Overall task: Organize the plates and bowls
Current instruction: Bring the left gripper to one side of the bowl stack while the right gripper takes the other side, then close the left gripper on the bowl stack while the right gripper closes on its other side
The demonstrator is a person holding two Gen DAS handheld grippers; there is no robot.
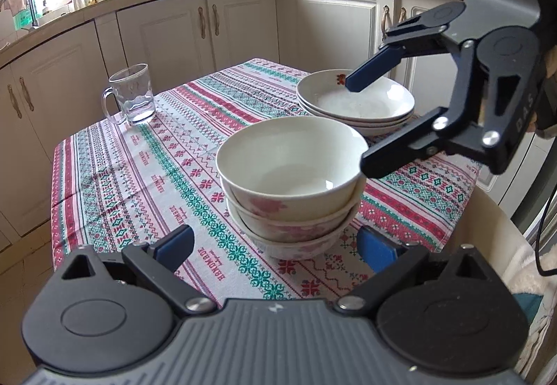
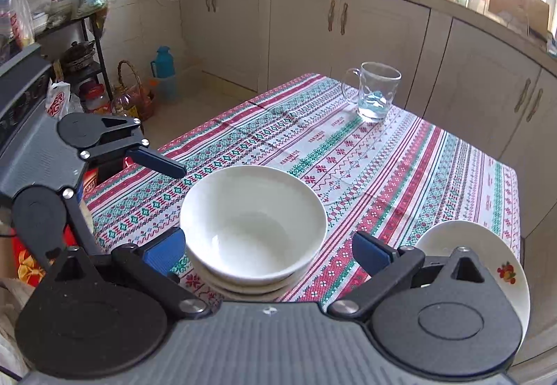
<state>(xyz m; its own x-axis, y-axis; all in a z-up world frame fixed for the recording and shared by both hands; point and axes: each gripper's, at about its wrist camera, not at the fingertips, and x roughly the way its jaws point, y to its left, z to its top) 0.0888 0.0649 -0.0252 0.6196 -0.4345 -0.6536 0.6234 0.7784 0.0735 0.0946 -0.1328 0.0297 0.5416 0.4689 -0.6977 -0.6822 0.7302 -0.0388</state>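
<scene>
A stack of three white bowls with pink flowers [image 1: 290,183] stands on the patterned tablecloth; it shows in the right wrist view too [image 2: 254,225]. Behind it is a stack of white plates [image 1: 355,103], seen at the right edge of the right wrist view [image 2: 487,266]. My left gripper [image 1: 275,245] is open, its fingers either side of the bowl stack's base, apart from it. My right gripper [image 2: 268,251] is open above the bowl stack; in the left wrist view [image 1: 362,124] it hangs between bowls and plates, empty.
A clear glass mug [image 1: 132,94] stands at the far corner of the table [image 2: 377,91]. Cream kitchen cabinets [image 1: 181,26] curve behind the table. A shelf, a basket and a blue flask [image 2: 162,63] are on the floor side.
</scene>
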